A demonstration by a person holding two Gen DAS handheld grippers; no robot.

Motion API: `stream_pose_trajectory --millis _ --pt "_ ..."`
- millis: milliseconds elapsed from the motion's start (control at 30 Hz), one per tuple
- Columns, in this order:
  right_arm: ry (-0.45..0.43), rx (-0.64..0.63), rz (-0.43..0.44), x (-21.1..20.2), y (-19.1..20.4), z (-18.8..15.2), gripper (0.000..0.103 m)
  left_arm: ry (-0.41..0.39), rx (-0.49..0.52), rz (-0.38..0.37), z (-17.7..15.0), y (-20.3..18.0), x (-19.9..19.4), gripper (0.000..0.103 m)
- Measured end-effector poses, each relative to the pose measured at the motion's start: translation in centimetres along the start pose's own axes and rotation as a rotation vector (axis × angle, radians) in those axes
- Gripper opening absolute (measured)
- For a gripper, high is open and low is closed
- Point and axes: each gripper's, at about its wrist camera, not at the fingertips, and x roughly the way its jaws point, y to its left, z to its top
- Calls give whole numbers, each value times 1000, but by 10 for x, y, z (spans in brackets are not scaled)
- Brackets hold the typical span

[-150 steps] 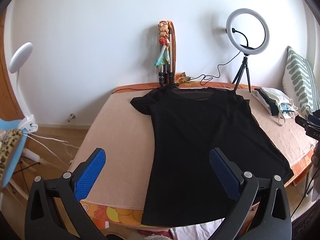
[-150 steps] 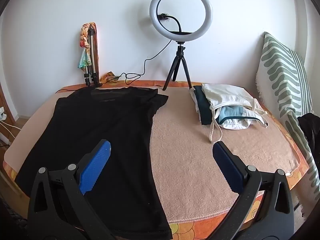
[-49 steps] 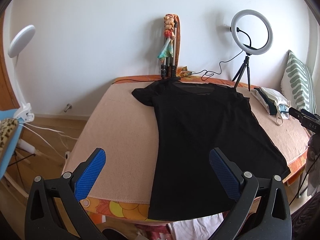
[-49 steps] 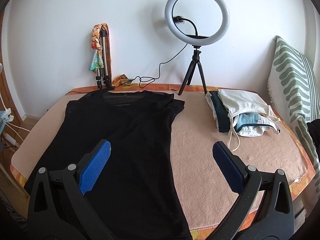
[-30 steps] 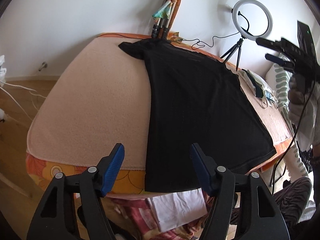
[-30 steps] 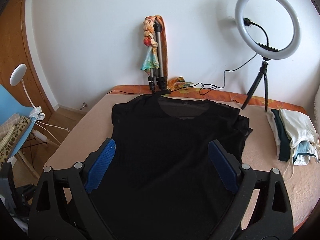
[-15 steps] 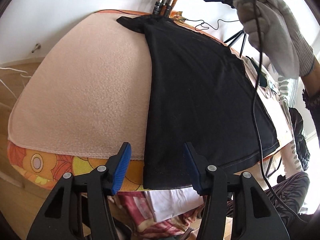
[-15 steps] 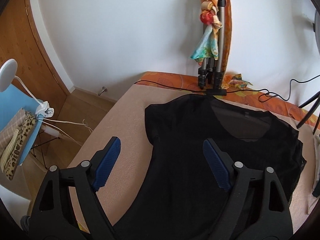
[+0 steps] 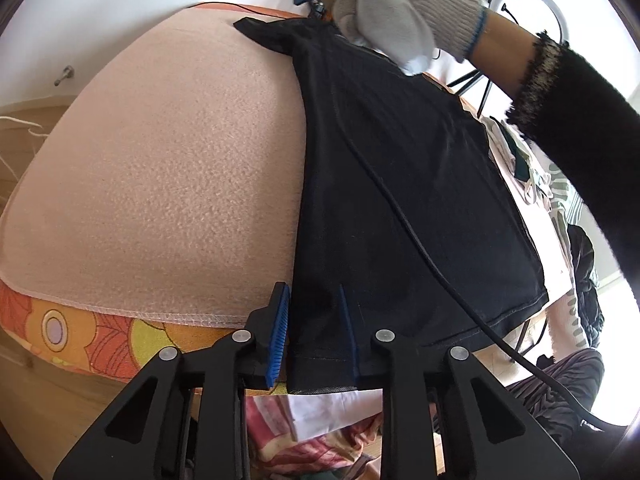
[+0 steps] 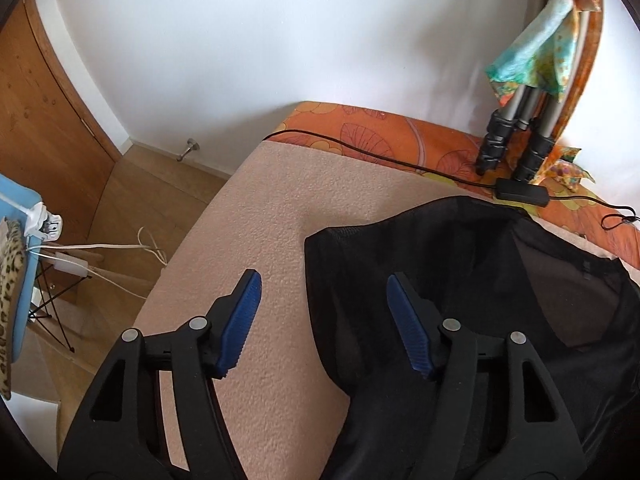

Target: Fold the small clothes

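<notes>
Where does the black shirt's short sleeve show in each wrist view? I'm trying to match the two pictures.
Left wrist view: the sleeve is at top centre, on the far end of the black shirt.
Right wrist view: the sleeve is at centre, between the open gripper's fingers.
Shared landmark: the black cable along the orange border.

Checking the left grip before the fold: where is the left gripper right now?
In the left wrist view, the left gripper straddles the near left hem corner of the black T-shirt, at the bed's front edge.
</notes>
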Motion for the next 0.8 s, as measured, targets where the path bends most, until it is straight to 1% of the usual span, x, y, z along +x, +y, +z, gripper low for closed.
stream_pose_trajectory --millis 67,133,200,233,367,433,533,600,633,667,700,733,767,800 --pt "15 -10 -14 18 5 6 68 5 13 -14 1 -3 2 18" --pt "24 -13 -34 31 8 10 68 0 20 -30 -1 -1 2 10" --pt "35 -8 -38 45 8 13 66 0 -2 -61 0 3 2 9" --pt "43 -7 -45 51 8 14 63 0 -10 -69 0 5 2 8" --pt "63 -20 -91 71 5 17 61 0 -21 -91 1 6 1 5" --pt "68 -21 -99 79 2 18 60 0 -24 -105 2 8 1 4" --pt "53 -33 -114 83 0 20 58 0 -26 -104 2 9 2 3" --pt "46 -56 -134 85 2 21 47 -5 -29 -103 4 9 2 3" --pt "41 -78 -147 85 5 20 39 -8 -28 -104 4 9 3 2" --pt "38 -95 -142 85 6 20 30 -10 -27 -104 4 9 2 2" --pt "37 -106 -137 84 7 20 25 -12 -24 -104 5 9 2 2" --pt "39 -114 -141 84 6 20 12 -16 -21 -107 5 7 2 2" --pt "42 -118 -146 83 5 20 7 -20 -17 -110 7 6 1 1" --pt "46 -114 -145 81 2 21 6 -25 -11 -113 7 4 1 1"
